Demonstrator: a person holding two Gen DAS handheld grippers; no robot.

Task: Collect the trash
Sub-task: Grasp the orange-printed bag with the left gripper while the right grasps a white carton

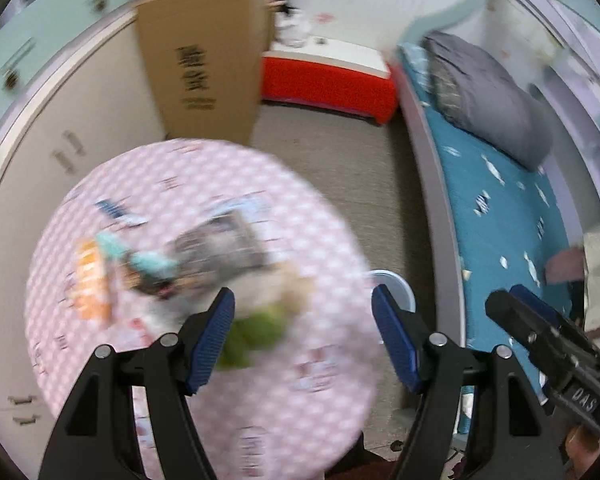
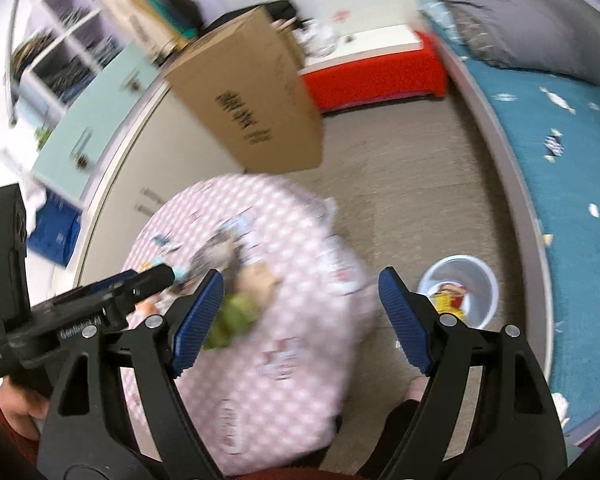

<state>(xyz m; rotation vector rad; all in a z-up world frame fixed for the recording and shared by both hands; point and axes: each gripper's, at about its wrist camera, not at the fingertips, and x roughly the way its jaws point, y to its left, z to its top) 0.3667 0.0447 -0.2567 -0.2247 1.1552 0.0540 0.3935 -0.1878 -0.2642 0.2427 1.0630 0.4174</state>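
A round table [image 1: 292,412] [image 2: 300,380] with a pink checked cloth carries blurred litter: a green scrap [image 1: 256,336] [image 2: 232,316], a grey-printed wrapper [image 1: 220,248], a teal packet [image 1: 140,256] and an orange packet [image 1: 92,284]. My left gripper [image 1: 302,340] hangs open above the table's near side, with nothing between its blue pads; the green scrap lies beside its left pad. My right gripper [image 2: 300,320] is open and empty over the table's right edge. A white bin [image 2: 460,292] [image 1: 396,286] stands on the floor right of the table, with a yellow-red wrapper [image 2: 450,298] inside.
A tall cardboard box [image 1: 204,68] [image 2: 252,108] leans against the cream cupboards [image 1: 60,168] behind the table. A bed with a teal sheet [image 1: 496,216] [image 2: 560,168] and a grey pillow [image 1: 488,92] runs along the right. A red-fronted low unit [image 1: 328,80] sits at the back.
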